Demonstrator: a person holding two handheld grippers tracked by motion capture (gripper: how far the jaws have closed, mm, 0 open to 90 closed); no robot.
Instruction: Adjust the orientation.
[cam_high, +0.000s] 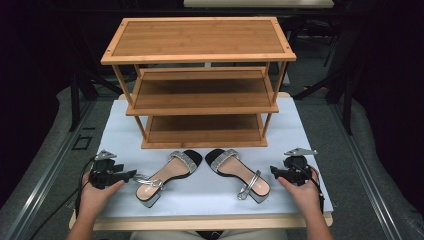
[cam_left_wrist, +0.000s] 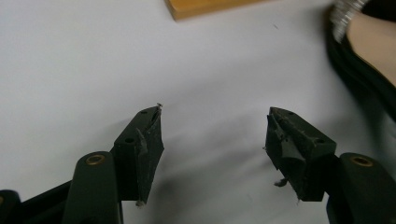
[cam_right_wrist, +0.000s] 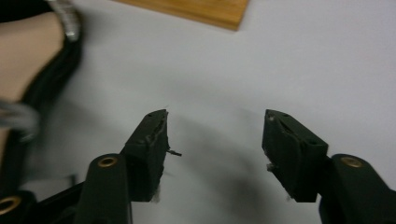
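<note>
Your left gripper (cam_high: 131, 175) and right gripper (cam_high: 274, 171) both gape apart, holding nothing. Two sandals (cam_high: 167, 175) lie between them on the bench (cam_high: 120, 125).

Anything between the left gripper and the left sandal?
Nothing visible. The left gripper, jaws open, sits just left of the left sandal, with bare white mat between them. The right gripper has the same free path to the right sandal.

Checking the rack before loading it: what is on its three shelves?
Bare wood on every visible part of the wooden rack. The top shelf covers the back of the two lower ones.
</note>
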